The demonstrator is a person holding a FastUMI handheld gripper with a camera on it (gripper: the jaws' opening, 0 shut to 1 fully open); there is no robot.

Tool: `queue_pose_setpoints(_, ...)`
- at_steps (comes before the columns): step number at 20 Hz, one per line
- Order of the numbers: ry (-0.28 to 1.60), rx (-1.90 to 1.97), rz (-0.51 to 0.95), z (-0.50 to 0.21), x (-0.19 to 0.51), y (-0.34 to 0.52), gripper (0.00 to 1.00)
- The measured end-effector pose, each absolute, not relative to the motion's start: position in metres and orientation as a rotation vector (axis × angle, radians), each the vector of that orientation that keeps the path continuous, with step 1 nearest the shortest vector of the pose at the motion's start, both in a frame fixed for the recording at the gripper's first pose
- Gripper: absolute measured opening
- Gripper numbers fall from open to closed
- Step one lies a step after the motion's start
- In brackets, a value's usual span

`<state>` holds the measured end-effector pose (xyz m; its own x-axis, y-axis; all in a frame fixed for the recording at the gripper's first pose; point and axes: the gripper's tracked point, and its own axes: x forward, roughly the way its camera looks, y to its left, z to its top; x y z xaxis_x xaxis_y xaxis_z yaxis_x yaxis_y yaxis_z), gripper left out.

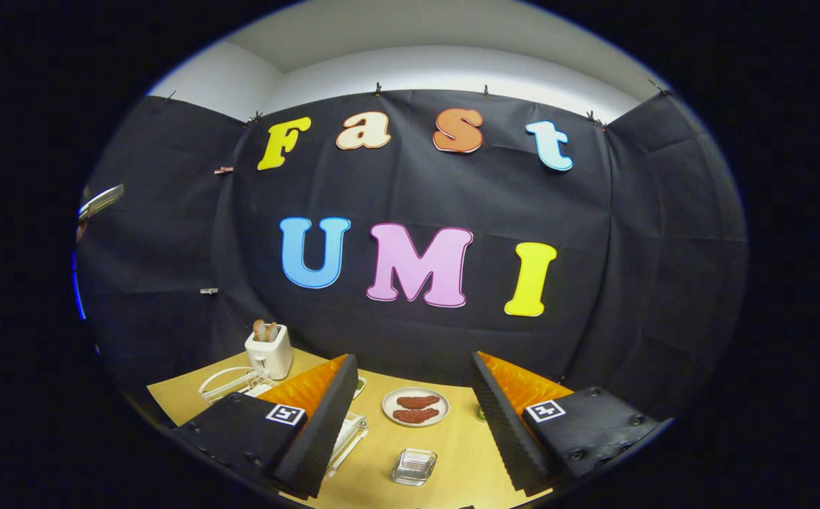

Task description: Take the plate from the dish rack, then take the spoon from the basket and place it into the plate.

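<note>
Gripper view: tongs [410, 417] spread apart, dish rack [230, 382] beyond their left finger.

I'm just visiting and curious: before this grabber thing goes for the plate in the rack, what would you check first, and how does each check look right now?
1. Gripper open and holding nothing: ok, the fingers stand wide apart.
2. Rack in sight: ok, partly hidden behind the left finger, beside the toaster.
3. Plate in the rack: cannot tell, the finger hides it.
4. Basket and spoon located: cannot tell.
5. Bare table to set the plate on: ok, though a meat plate and a glass dish sit between the fingers.
</note>
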<state>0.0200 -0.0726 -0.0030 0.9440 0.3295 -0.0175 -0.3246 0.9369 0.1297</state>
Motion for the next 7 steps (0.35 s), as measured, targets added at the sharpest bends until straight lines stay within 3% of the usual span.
queue_pose_setpoints(7, 0.038, 0.129, 0.308, -0.017, 0.029, -0.102, 0.97)
